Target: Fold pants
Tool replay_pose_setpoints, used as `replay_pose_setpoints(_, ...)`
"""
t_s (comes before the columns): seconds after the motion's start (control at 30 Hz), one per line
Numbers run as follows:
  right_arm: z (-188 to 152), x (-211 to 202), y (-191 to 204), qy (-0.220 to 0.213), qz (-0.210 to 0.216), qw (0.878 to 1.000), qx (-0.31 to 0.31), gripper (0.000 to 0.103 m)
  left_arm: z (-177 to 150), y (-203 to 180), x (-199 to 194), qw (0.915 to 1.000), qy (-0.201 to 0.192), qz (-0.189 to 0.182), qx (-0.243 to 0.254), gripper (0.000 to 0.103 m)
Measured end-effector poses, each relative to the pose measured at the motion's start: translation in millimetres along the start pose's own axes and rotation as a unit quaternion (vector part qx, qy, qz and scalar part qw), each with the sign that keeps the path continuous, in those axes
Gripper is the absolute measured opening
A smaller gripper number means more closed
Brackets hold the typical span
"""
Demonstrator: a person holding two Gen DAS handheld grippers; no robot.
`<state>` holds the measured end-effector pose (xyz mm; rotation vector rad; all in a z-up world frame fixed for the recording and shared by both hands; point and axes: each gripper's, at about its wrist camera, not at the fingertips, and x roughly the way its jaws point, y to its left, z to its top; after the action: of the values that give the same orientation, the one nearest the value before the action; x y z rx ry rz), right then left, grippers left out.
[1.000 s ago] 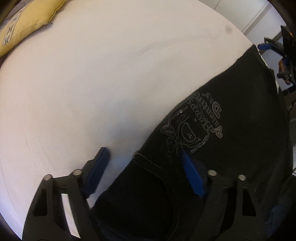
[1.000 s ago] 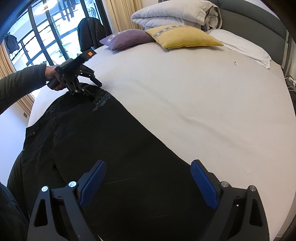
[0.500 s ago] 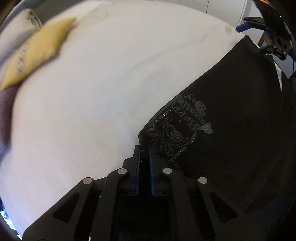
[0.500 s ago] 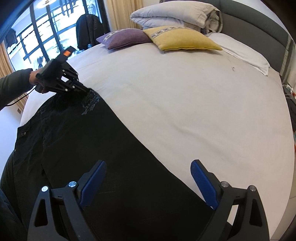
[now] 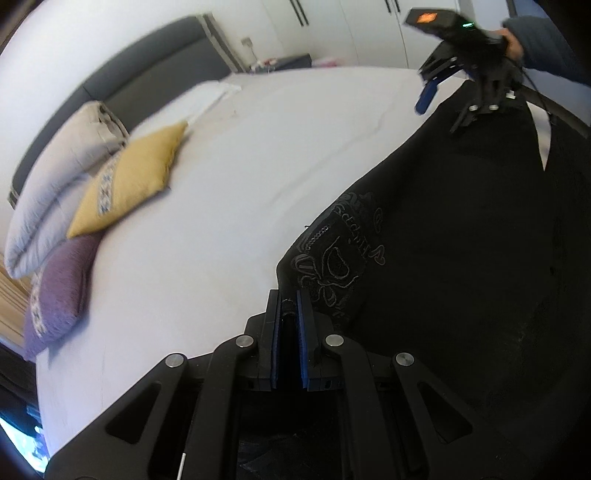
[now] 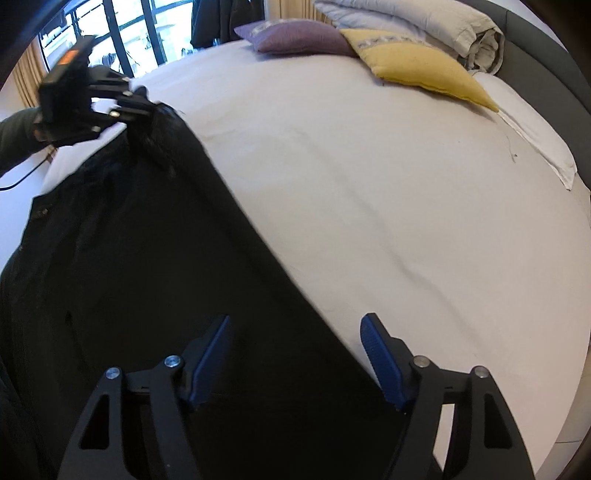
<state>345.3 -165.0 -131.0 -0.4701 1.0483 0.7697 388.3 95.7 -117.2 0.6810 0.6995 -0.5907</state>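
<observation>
L gripper (image 5: 287, 306) was clamped on the waist corner of the black pants (image 5: 461, 258), blue pads pressed together w/ a ridge of dark cloth between them, just beside the embroidered crest (image 5: 332, 258). In the right wrist view that corner hung lifted off the sheet, cloth bunched under the tool. R gripper (image 6: 295, 354) stood w/ fingers apart, nothing between them, low over the leg end of the pants, one pad over cloth and the other over bare sheet, straddling the edge.

Pants lay lengthwise along the near side of the bed (image 6: 369, 184), waist toward the window side, legs toward the R tool.

Judgement: step in hand looked like getting both ends held for the first fold. To do it well, R should probably bite the hem edge through all layers before L travels; keep the lifted corner low and taut so the fabric doesn't drag or twist; match edge to edge, then lay down flat.

Count: 1 pants, 2 grippers, 1 yellow cushion (image 6: 421, 70), 1 purple cushion (image 6: 295, 37), 1 rolled grey duvet (image 6: 417, 18), 1 flat white pillow (image 6: 535, 136).
</observation>
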Motion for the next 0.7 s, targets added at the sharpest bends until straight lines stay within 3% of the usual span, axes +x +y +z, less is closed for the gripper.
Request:
replay_pose_setpoints(0.13,3.1,12.6,-15.2,0.021,0.007,1.0,0.012,0.074,-6.9,-16.3,-25.6,0.9991,-0.032,0.024,0.01,0.007)
replay_pose_setpoints(0.2,4.4,18.6,-21.2,0.031,0.012,0.999,0.017,0.069,-15.3,-29.3,-48.6,0.9987,-0.046,0.023,0.002,0.007)
replay_pose_setpoints(0.37,6.2,30.3,-16.4,0.066,0.033,0.997,0.004,0.012,-22.2,-40.9,-56.5,0.999,-0.039,0.019,0.007,0.007)
replay_pose_setpoints(0.47,3.5,21.3,-5.0,0.062,0.018,0.998,-0.015,0.008,-19.9,-34.3,-51.9,0.9989,-0.041,0.021,-0.004,0.007)
replay_pose_setpoints(0.7,-7.7,-41.6,22.6,0.0,-0.054,0.998,-0.034,0.007,-22.2,-38.2,-85.8,0.998,-0.056,0.027,-0.013,0.007)
